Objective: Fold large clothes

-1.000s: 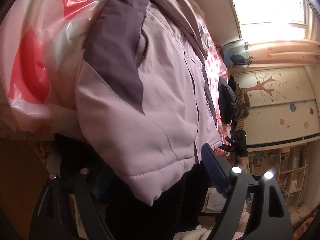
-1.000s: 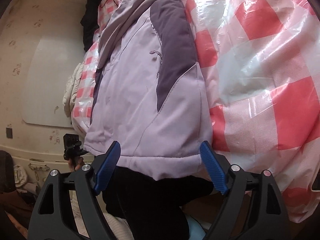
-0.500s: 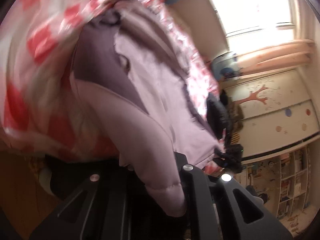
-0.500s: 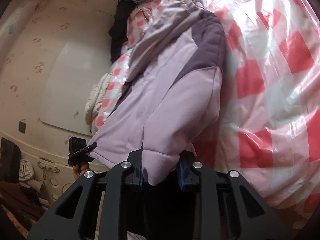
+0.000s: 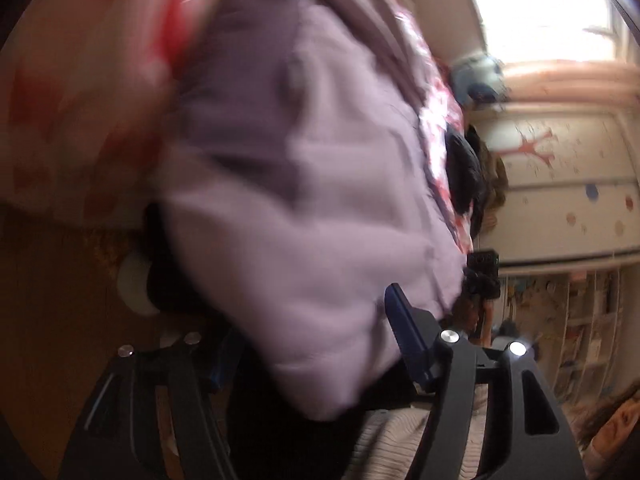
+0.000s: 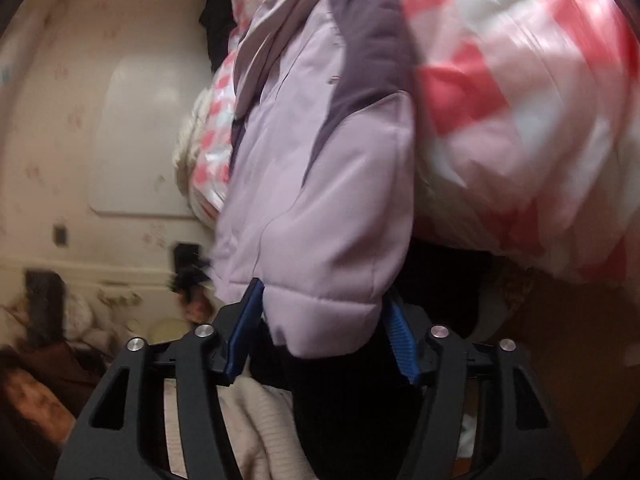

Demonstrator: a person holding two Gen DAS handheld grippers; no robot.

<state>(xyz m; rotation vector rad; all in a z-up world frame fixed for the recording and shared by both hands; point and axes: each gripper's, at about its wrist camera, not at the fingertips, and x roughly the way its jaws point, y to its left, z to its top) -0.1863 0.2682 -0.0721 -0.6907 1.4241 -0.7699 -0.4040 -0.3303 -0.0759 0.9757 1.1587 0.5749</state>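
Barely any folding is done yet: the jacket [image 6: 320, 184] is spread on the checked bed cover [image 6: 520, 100], hem hanging off the edge. Both left tongs [image 5: 316, 344] and right tongs [image 6: 320, 332] are opening, hem between them, nothing clamped.

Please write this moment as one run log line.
left hand-held gripper: opening, hem between | right hand-held gripper: opening, hem between | lilac jacket: unfolded on checked cover

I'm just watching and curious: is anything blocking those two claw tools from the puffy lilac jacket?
Nothing visible. The padded lilac jacket's hem corner already sits between the right gripper's opening jaws, and its other corner hangs between the left gripper's opening jaws. Only the red-and-white checked plastic cover lies beneath.
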